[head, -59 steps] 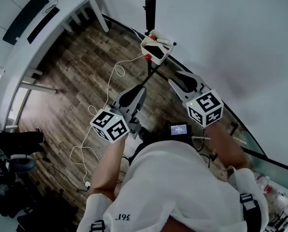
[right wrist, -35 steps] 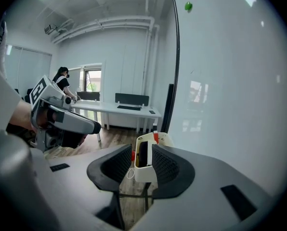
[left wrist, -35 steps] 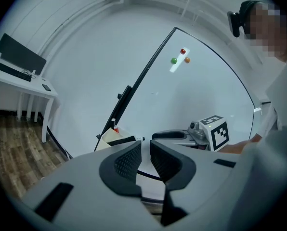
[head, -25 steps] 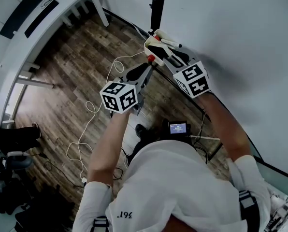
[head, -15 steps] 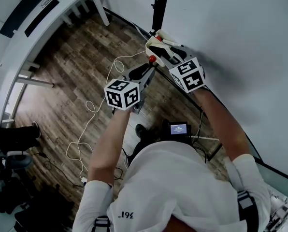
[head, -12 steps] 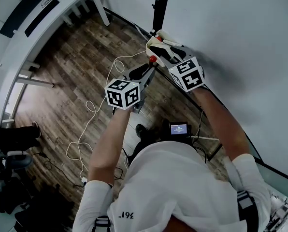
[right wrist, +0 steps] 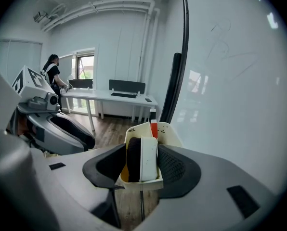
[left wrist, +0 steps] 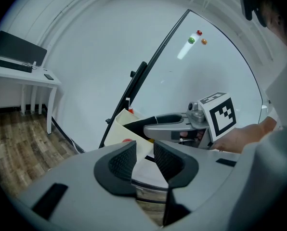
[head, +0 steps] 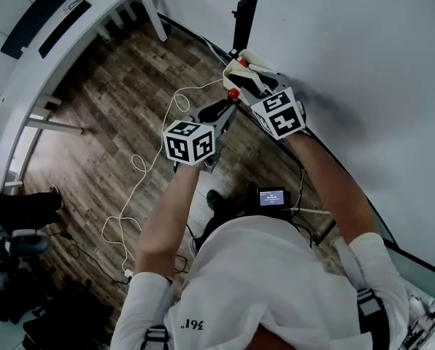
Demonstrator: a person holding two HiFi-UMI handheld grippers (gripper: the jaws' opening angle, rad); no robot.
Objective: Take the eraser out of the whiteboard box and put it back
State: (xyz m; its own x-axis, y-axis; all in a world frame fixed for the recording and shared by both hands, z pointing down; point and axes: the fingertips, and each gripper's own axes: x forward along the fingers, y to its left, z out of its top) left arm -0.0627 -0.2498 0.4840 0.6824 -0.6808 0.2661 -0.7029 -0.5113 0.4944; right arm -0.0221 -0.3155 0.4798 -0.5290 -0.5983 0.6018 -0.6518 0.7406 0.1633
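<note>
The right gripper (right wrist: pixel 141 154) has its jaws spread wide, having just been opening, and they straddle the cream whiteboard box (right wrist: pixel 139 129) without clamping it. The eraser (right wrist: pixel 148 160) stands on edge inside that box, its dark felt face beside its white back, with a red marker (right wrist: pixel 154 128) at the box's far wall. The left gripper (left wrist: pixel 144 159), just beside the box, shows only a narrow gap between its pads and holds nothing.
</note>
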